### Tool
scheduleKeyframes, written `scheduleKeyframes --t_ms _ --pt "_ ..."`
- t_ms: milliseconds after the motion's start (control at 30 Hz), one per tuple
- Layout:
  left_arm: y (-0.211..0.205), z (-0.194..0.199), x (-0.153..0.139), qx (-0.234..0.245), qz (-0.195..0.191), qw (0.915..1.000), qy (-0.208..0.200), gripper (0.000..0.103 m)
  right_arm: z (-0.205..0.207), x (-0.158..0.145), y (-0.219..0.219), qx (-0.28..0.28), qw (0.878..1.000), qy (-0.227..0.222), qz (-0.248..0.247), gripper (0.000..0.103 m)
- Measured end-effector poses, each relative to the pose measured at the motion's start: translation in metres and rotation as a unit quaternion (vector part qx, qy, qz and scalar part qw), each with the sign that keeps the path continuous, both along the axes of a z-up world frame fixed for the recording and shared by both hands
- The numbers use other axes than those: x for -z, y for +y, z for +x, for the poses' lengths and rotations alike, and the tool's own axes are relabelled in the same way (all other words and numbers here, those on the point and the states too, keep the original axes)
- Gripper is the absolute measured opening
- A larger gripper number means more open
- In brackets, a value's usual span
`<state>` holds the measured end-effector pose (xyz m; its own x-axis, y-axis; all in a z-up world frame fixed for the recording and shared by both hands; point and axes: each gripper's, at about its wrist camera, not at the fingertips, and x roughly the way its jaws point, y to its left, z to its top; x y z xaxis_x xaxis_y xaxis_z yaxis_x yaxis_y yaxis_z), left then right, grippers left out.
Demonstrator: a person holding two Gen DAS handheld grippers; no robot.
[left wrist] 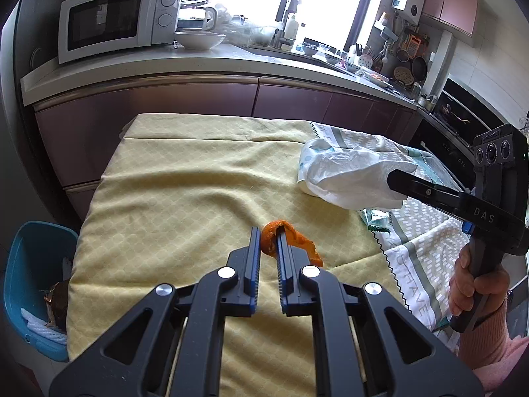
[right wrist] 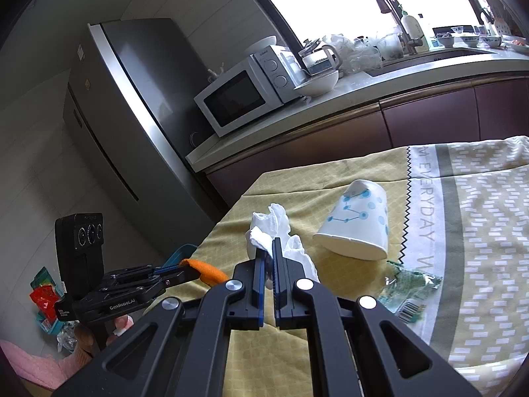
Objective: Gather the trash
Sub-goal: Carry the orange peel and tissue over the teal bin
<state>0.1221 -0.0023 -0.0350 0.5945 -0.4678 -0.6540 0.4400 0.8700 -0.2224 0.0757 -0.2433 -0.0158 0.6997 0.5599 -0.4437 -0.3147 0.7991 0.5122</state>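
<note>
My left gripper [left wrist: 267, 233] is shut on an orange peel [left wrist: 297, 241] just above the yellow tablecloth [left wrist: 185, 192]; it also shows in the right wrist view [right wrist: 195, 269]. My right gripper [right wrist: 269, 243] is shut on a crumpled white tissue [right wrist: 267, 228] held above the cloth; in the left wrist view the right gripper [left wrist: 393, 178] holds the tissue [left wrist: 350, 178] at the right. A white paper cup [right wrist: 357, 221] with blue dots lies on its side beside the tissue. A green torn wrapper [right wrist: 410, 284] lies on the cloth near the cup.
A blue bin [left wrist: 33, 281] with trash in it stands on the floor left of the table. A patterned white and grey cloth [right wrist: 479, 231] covers the table's right part. The kitchen counter [left wrist: 198, 66] with a microwave [left wrist: 115, 20] runs behind the table.
</note>
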Motion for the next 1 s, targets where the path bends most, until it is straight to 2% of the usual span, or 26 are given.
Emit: scheduleKeyframes --t_ms 600,1000 --pt "0.074 -0.014 -0.004 -0.068 -0.004 0.9977 0.003 0.010 0.017 0.006 0.064 -0.073 0.997 0.019 0.011 0.003" --pt "0.120 -0.019 -0.008 -0.116 -0.005 0.9932 0.001 0.010 0.028 0.004 0.104 -0.115 0.993 0.024 0.004 0.003"
